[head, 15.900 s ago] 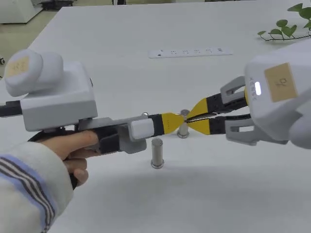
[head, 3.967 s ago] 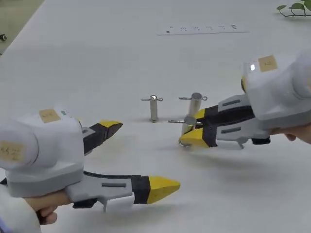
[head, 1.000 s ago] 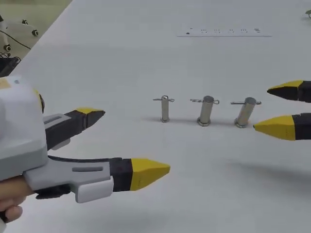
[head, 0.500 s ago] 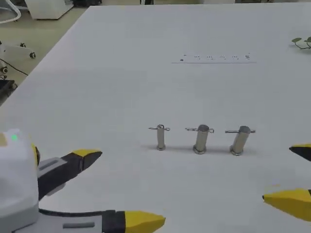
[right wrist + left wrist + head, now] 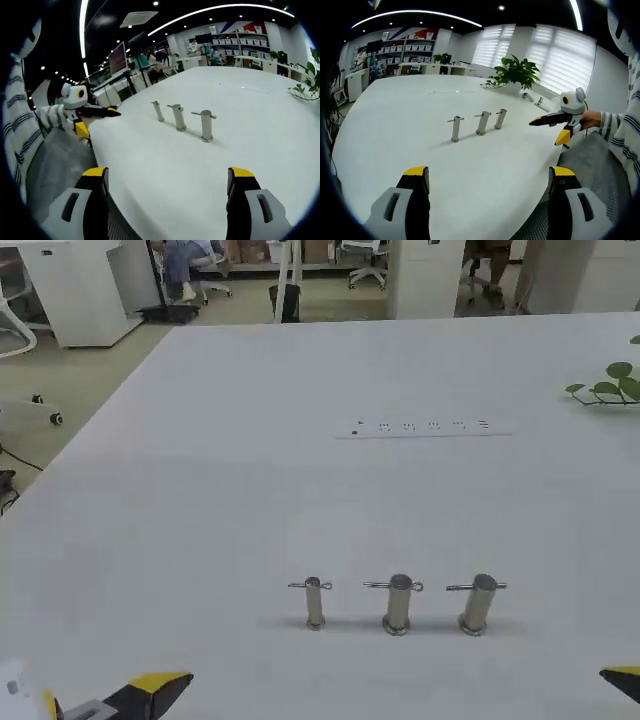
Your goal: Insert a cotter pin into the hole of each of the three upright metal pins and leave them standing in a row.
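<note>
I judge the job done: three metal pins (image 5: 398, 608) stand in a row on the worktop (image 5: 300, 490), lower centre of the head view, a cotter pin (image 5: 375, 586) through each, while my left tongs (image 5: 489, 172) and right tongs (image 5: 168, 172) gape wide, empty, well apart from them.

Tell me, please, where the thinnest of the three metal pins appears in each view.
Head view: thinnest pin, left end of the row, low and centre.
Left gripper view: thinnest pin, nearest and leftmost, left of centre.
Right gripper view: thinnest pin, farthest and leftmost, just above centre.
Shared landmark: the leafy plant, at the right edge in the head view, above the pins in the left gripper view, at the right edge in the right gripper view.
</note>
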